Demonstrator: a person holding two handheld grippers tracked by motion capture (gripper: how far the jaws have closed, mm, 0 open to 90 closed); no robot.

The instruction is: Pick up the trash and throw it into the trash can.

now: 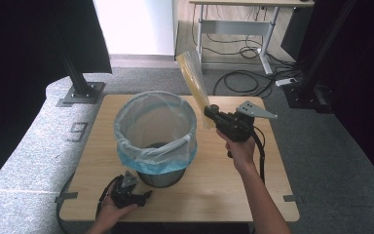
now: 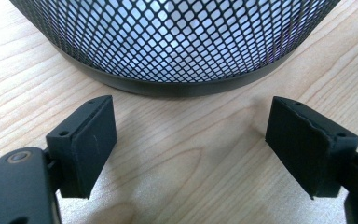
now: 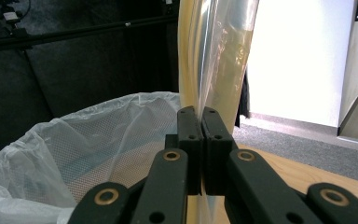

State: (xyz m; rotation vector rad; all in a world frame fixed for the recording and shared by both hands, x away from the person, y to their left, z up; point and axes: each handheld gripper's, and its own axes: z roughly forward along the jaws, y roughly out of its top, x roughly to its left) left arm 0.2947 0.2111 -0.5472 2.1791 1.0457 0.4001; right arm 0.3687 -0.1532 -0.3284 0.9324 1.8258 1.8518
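Note:
A black mesh bin lined with a pale blue plastic bag stands on the wooden table. My right gripper is held up just right of the bin's rim, shut on a yellowish clear plastic wrapper that sticks up and away from it. In the right gripper view the jaws pinch the wrapper flat, with the lined bin to the left. My left gripper rests on the table in front of the bin, open and empty, its fingertips facing the bin's mesh base.
The table sits on grey carpet. A black stand is at the back left and another at the back right. Cables lie on the floor under a desk behind.

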